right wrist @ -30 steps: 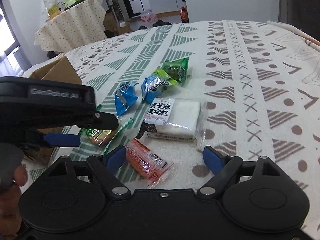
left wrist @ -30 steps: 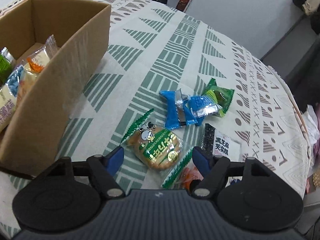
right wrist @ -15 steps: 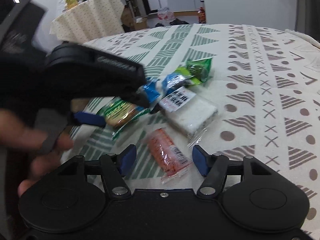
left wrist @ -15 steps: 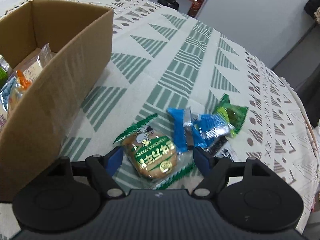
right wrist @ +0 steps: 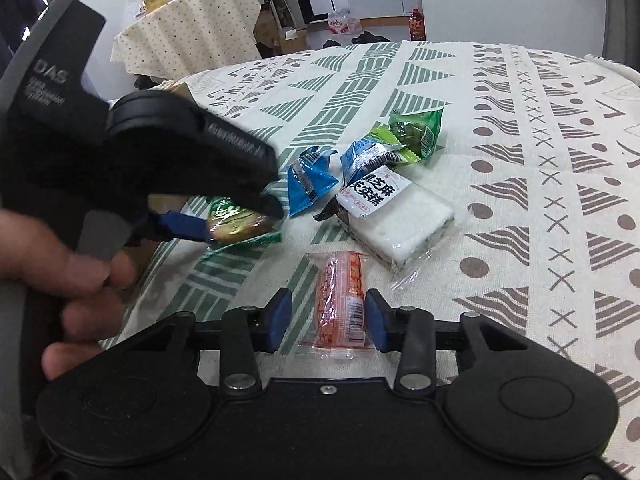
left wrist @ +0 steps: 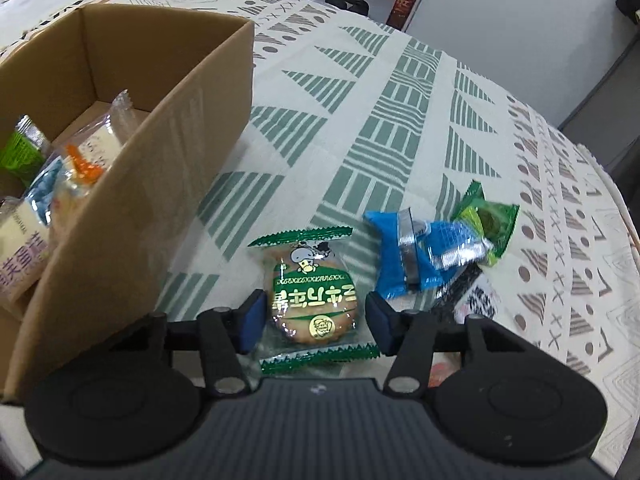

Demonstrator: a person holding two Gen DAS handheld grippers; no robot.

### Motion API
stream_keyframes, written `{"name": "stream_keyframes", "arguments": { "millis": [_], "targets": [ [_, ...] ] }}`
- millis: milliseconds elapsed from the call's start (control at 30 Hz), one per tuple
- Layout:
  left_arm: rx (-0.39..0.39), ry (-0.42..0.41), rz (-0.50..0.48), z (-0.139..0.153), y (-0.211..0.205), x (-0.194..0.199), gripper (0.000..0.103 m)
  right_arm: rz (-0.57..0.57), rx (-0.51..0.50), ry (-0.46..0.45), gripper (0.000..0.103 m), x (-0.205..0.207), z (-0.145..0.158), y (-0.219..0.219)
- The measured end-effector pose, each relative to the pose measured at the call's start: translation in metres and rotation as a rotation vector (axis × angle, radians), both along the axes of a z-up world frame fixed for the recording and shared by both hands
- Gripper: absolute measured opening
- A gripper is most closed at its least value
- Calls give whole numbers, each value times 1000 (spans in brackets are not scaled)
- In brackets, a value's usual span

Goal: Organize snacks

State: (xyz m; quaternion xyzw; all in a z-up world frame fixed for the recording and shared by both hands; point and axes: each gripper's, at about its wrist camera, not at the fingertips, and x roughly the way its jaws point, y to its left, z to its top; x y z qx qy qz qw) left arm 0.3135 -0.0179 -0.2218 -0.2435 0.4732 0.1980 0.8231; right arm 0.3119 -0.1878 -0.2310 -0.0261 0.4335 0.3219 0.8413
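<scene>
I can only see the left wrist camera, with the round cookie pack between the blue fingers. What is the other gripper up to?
Observer: The right gripper straddles an orange-red sausage packet lying on the tablecloth. Its jaws have just been closing.
Kid: Is it squeezing it?
Observer: Not yet. A gap shows between one pad and the packet.
Kid: What's the black-and-white thing peeking in at my right edge?
Observer: A white cake packet with a black label, lying flat just beyond the sausage packet.
</scene>
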Motion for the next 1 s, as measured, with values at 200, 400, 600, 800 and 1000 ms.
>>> {"name": "stream_keyframes", "arguments": {
  "millis": [200,400,600,800,1000],
  "targets": [
    [12,12,-21,3,-3,-15,52,-19,-18,-1,27,2,1,-4],
    [22,32,-56,6,-9,-28,47,-43,-41,-10,24,-1,4,-8],
    [60,79,-94,3,-13,-26,51,-45,-64,-9,27,-3,6,-7],
    [105,90,-93,0,-19,-16,58,-33,-68,-14,29,-3,5,-7],
    [138,72,-109,1,-21,-24,48,-22,-70,-17,28,-3,3,-7]
  ]
}}
